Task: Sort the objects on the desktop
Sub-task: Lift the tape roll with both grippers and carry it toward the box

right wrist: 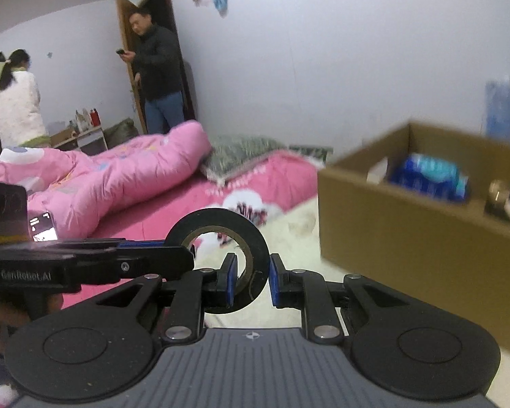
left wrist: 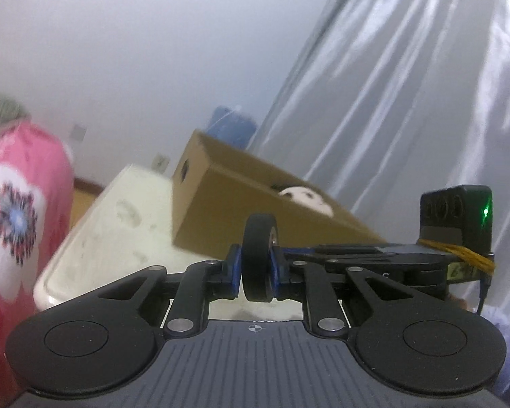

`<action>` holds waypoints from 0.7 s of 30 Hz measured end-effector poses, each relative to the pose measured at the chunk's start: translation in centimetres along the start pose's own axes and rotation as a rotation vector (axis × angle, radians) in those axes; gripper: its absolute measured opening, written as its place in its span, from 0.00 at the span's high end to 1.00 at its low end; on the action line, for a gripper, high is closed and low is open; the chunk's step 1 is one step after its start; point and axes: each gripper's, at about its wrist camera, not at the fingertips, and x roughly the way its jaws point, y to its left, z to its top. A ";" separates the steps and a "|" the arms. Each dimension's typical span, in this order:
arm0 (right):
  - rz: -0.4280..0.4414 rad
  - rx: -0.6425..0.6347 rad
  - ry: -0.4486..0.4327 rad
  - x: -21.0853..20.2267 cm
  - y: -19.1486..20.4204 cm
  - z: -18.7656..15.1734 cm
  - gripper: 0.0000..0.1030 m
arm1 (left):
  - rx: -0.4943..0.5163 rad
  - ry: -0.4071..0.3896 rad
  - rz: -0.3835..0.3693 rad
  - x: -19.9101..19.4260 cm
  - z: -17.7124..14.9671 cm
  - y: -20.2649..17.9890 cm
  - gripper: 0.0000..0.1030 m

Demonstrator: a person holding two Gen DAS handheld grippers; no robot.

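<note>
Up close in the left wrist view, the left gripper [left wrist: 257, 268] is clamped on a black tape roll [left wrist: 259, 258], held edge-on, with the cardboard box [left wrist: 255, 204] just beyond. In the right wrist view the right gripper [right wrist: 251, 280] pinches the same roll's rim, box on the right. Looks like a handoff; next, one lets go and it gets carried over the box.

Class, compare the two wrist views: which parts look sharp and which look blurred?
Left wrist view: the tongs and black tape roll are sharp; the cardboard box and pink bedding are smeared. Right wrist view: the roll is crisp, the box blurred.
</note>
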 end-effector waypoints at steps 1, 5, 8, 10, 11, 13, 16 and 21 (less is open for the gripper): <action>-0.004 -0.006 -0.019 -0.5 0.0 0.5 0.79 | 0.000 -0.004 -0.015 -0.1 0.5 -0.2 0.85; -0.021 -0.015 -0.078 -2.0 -0.6 2.4 0.79 | 0.001 -0.025 -0.067 0.0 2.6 -0.9 0.85; -0.053 -0.030 -0.108 -3.1 -1.5 3.9 0.79 | 0.024 -0.045 -0.101 1.0 4.1 -1.6 0.85; -0.072 -0.028 -0.116 -3.5 -2.4 5.0 0.79 | 0.028 -0.051 -0.126 1.8 5.0 -2.0 0.85; -0.078 -0.024 -0.115 -3.6 -2.9 5.7 0.79 | 0.021 -0.049 -0.142 2.4 5.6 -2.1 0.85; -0.097 -0.009 -0.110 -3.6 -4.5 7.1 0.80 | 0.010 -0.039 -0.168 3.8 7.0 -2.2 0.85; -0.177 -0.012 -0.110 -3.4 -6.7 9.1 0.79 | -0.006 -0.015 -0.202 6.6 9.3 -2.3 0.86; -0.238 0.016 -0.086 -2.2 -10.0 10.9 0.79 | -0.029 0.057 -0.209 12.8 12.7 -2.2 0.87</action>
